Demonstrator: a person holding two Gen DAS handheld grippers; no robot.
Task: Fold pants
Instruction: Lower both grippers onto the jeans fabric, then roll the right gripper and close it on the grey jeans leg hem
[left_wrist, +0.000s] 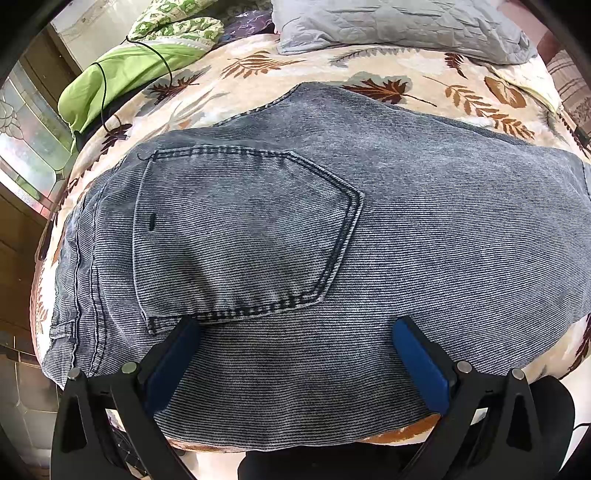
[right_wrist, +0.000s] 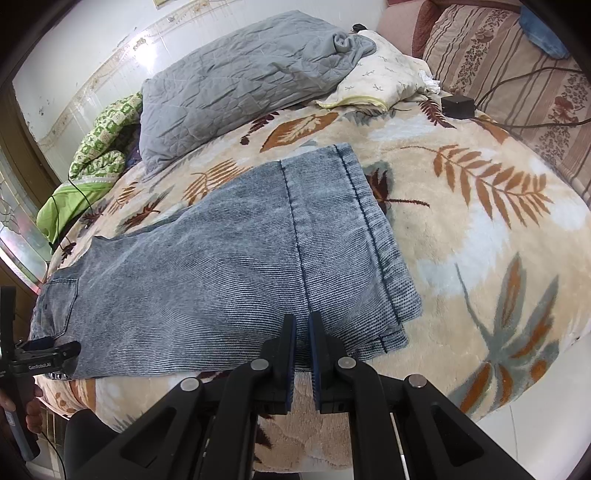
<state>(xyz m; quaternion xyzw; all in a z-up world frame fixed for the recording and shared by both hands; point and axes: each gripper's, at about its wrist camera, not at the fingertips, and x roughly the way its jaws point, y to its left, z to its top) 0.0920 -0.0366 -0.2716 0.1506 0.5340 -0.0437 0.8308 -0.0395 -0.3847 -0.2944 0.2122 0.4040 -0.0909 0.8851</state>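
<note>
The faded blue-grey denim pants (right_wrist: 207, 273) lie flat on the bed, folded lengthwise so the two legs rest one on the other, with the hemmed leg ends (right_wrist: 373, 236) toward the right side of the right wrist view and the seat end toward the left. In the left wrist view a five-sided back pocket (left_wrist: 240, 236) with dark double stitching faces up, and the waistband (left_wrist: 74, 288) hangs near the bed's left edge. The left tongs (left_wrist: 295, 328) hover over the near edge of the cloth just below that pocket, their blue-padded fingers (left_wrist: 173, 354) spread wide apart with nothing gripped between them. The right tongs (right_wrist: 303, 325) sit at the near edge of the leg end, their jaws drawn nearly together with only a narrow gap; denim shows in that gap, but whether the pads actually pinch it cannot be told. Under the pants lies a cream plush blanket with brown and grey leaf prints (right_wrist: 480, 229), covering the bed. Farther back rest a grey quilted pillow (right_wrist: 236, 81), a cream pillow with small leaf sprigs (right_wrist: 384, 74), and a green patterned quilt (right_wrist: 99, 151) with a thin black cable across it. A small black box (right_wrist: 457, 106) with a cord sits near a striped brown headboard cushion (right_wrist: 517, 74).
</note>
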